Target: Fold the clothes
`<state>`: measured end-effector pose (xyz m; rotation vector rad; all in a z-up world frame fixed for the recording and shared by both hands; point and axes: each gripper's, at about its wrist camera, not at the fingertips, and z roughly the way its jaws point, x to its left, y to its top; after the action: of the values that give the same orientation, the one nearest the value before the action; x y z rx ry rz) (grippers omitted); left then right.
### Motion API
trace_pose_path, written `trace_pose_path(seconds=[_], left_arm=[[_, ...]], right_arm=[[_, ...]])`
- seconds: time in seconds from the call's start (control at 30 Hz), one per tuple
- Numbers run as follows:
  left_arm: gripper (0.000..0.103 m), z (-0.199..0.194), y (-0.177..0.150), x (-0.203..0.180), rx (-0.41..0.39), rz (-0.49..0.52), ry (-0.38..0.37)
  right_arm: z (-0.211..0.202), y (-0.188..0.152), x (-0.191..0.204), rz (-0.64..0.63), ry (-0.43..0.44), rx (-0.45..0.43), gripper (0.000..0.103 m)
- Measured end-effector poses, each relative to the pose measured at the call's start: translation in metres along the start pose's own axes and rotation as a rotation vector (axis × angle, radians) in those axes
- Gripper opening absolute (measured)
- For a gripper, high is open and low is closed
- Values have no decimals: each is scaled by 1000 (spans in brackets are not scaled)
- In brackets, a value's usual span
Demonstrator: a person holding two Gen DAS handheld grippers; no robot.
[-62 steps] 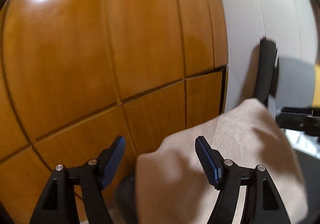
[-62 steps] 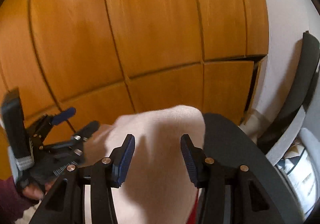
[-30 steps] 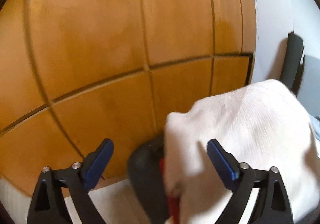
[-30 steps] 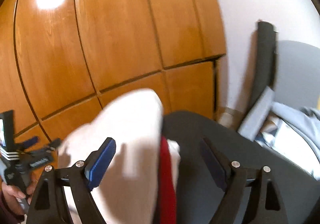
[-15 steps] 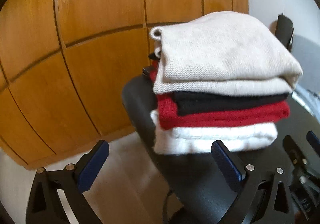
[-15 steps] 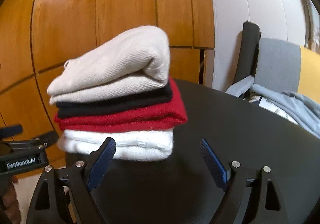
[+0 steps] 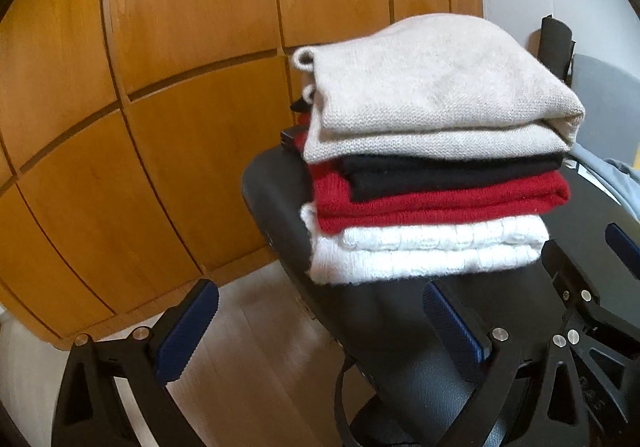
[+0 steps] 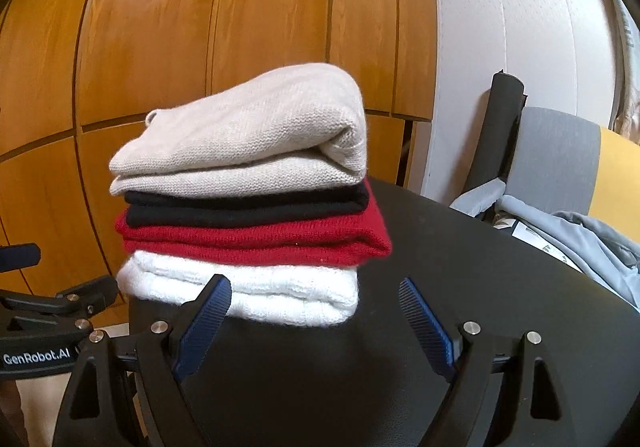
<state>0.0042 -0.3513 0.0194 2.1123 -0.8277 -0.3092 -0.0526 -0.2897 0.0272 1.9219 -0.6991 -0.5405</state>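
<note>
Your right gripper (image 8: 316, 313) stands with its blue-padded jaws wide apart and nothing between them, just short of the stack of folded knitwear (image 8: 248, 199). Your left gripper (image 7: 320, 331) is likewise spread wide and empty, near the stack's left corner.

The stack rests on the black round table (image 8: 460, 287), close to its left edge. From the table upward it holds a white cable-knit sweater (image 8: 256, 291), a red knitted sweater (image 8: 260, 239), a black folded garment (image 8: 248, 207) and a beige knitted sweater (image 8: 248, 139) on top.

Judged from this layout, the beige sweater is folded and placed; the current step is release and clearance. The next move calls for fetching an unfolded item. The likely candidate is the grey-blue garment (image 8: 580, 243), lying to the right of the stack across the table edge, beside a grey and yellow chair (image 8: 560, 151).

Note these obstacles:
- The stack is tall, and its top layer is rounded and overhangs slightly. Do not brush it when you swing past.
- The wooden panelled cupboard (image 8: 200, 27) stands close behind the stack.
- The two grippers sit close together in front of the stack.
</note>
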Motion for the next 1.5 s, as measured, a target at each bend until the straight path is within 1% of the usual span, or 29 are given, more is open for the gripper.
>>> trace_pose_path(seconds=[0.2, 0.37, 0.53, 0.7, 0.8, 0.93, 1.0, 1.07, 1.17, 1.2, 1.37, 1.43, 1.5], left_arm=[[103, 6, 0, 4, 47, -40, -28], [103, 11, -3, 5, 62, -58, -12], [103, 13, -6, 4, 81, -64, -21], [103, 19, -9, 3, 123, -63, -45], [103, 18, -10, 3, 131, -67, -54], [103, 15, -11, 4, 119, -72, -76], [103, 10, -12, 7, 97, -102, -90], [103, 6, -12, 8, 72, -121, -66], [102, 2, -11, 3, 48, -67, -39], [101, 1, -12, 2, 43, -62, -26], [101, 4, -13, 5, 68, -80, -17], [101, 5, -13, 4, 74, -69, -13], [100, 3, -14, 1, 62, -43, -11]], right_arm=[[-1, -1, -6, 31, 13, -10, 88], [-2, -1, -8, 44, 18, -10, 88], [-1, -1, -9, 51, 22, -9, 88], [0, -1, -9, 54, 28, -9, 89], [0, -1, -9, 55, 29, -9, 89], [1, -2, -11, 61, 31, -3, 89], [1, -2, -12, 68, 33, 0, 89], [2, -2, -13, 75, 34, 1, 89], [3, -2, -12, 75, 33, 4, 89], [3, -2, -12, 73, 32, 4, 89], [3, -2, -10, 66, 29, 3, 89], [4, -2, -10, 69, 29, 9, 89], [6, -2, -11, 73, 31, 15, 89]])
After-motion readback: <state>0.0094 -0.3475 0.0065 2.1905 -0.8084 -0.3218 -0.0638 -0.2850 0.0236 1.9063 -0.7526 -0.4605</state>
